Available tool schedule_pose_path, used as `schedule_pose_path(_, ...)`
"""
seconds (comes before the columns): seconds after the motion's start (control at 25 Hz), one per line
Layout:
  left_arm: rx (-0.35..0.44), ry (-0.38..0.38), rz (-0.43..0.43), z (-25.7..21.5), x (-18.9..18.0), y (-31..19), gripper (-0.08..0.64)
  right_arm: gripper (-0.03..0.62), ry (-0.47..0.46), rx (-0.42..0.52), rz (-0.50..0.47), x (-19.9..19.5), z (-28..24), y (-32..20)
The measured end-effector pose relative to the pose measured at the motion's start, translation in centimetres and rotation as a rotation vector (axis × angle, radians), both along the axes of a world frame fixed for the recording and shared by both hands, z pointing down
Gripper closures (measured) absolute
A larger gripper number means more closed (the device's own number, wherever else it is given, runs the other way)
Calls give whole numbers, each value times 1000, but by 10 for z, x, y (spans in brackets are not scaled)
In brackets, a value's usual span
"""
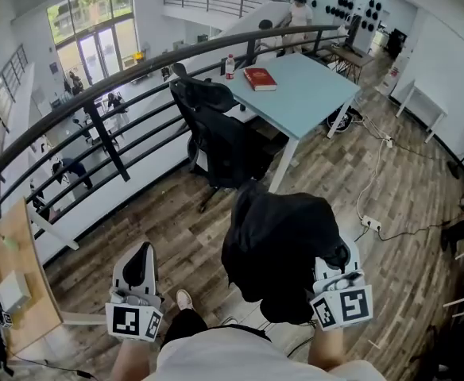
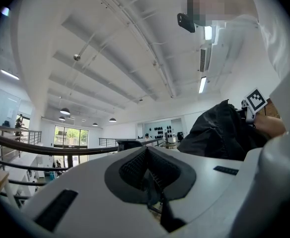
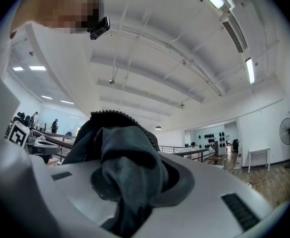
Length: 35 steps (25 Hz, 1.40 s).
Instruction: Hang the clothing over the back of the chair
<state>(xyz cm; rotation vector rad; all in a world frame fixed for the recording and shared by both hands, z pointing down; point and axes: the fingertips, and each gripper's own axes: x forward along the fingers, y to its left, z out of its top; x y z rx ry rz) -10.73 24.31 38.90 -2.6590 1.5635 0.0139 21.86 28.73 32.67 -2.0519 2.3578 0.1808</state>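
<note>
In the foreground of the head view, the right gripper [image 1: 333,270] is raised with the black clothing [image 1: 280,248] bunched over its jaws, the garment hanging in a dark mass above the wooden floor [image 1: 176,221]. The left gripper [image 1: 143,254] is held well apart at the left, carrying nothing. Beyond them a black chair [image 1: 216,137] stands at a light-blue tabletop [image 1: 311,86], near a dark railing [image 1: 105,94]; the clothing is well short of the chair. A red book [image 1: 260,78] and a bottle [image 1: 230,66] lie on the tabletop.

In the left gripper view, the jaws of the left gripper [image 2: 147,175] are drawn together with no cloth between them; the clothing [image 2: 219,130] appears at the right.

In the right gripper view, the right gripper [image 3: 135,182] is clamped on a thick fold of the clothing [image 3: 122,152], which spills over its jaws.
</note>
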Motion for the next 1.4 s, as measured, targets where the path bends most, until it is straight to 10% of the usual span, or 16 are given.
schedule_pose_path(0.88, -33, 106, 156, 15, -17, -276, 538, 491, -56, -18, 216, -6, -11, -205)
schedule_pose_path(1.4, -96, 132, 224, 31, 3, -358, 538, 489, -90, -39, 230, -6, -15, -287)
